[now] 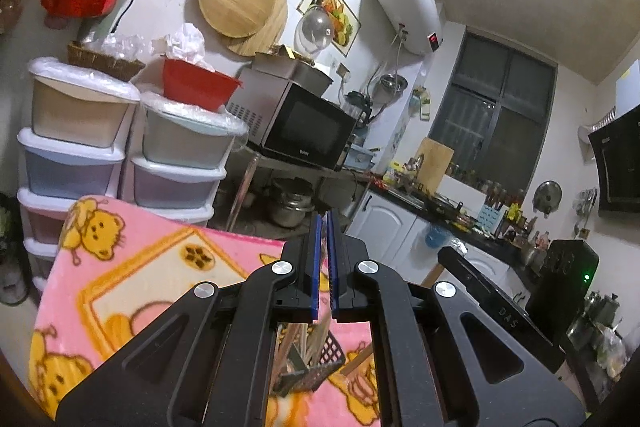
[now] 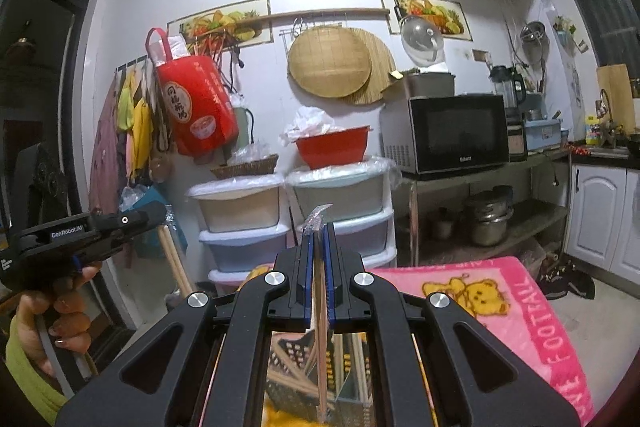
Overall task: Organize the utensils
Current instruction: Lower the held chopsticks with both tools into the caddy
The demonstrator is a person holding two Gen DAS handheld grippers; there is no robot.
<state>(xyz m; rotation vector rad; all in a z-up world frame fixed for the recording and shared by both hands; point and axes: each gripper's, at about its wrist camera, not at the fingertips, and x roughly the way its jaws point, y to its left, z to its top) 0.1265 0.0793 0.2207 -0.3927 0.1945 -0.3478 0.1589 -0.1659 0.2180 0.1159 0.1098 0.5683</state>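
Note:
My right gripper (image 2: 319, 227) is shut on a pair of chopsticks in a clear wrapper (image 2: 320, 307), which stands upright between the blue pads and sticks out above them. Below it, on the pink bear blanket (image 2: 500, 291), sits a black mesh basket (image 2: 292, 355) with more chopsticks in it. In the right wrist view a hand (image 2: 60, 307) holds my left gripper (image 2: 162, 213) at the left edge, with two bare wooden chopsticks (image 2: 176, 259) hanging from its tip. In its own view the left gripper (image 1: 324, 223) has its pads together above the basket (image 1: 324, 359).
Stacked plastic drawers (image 2: 336, 219) with a red bowl (image 2: 332, 145) on top stand behind the blanket. A microwave (image 2: 452, 133) sits on a metal shelf with pots (image 2: 488, 219) underneath. White cabinets (image 2: 600, 215) and a crowded counter (image 1: 460, 211) are to the right.

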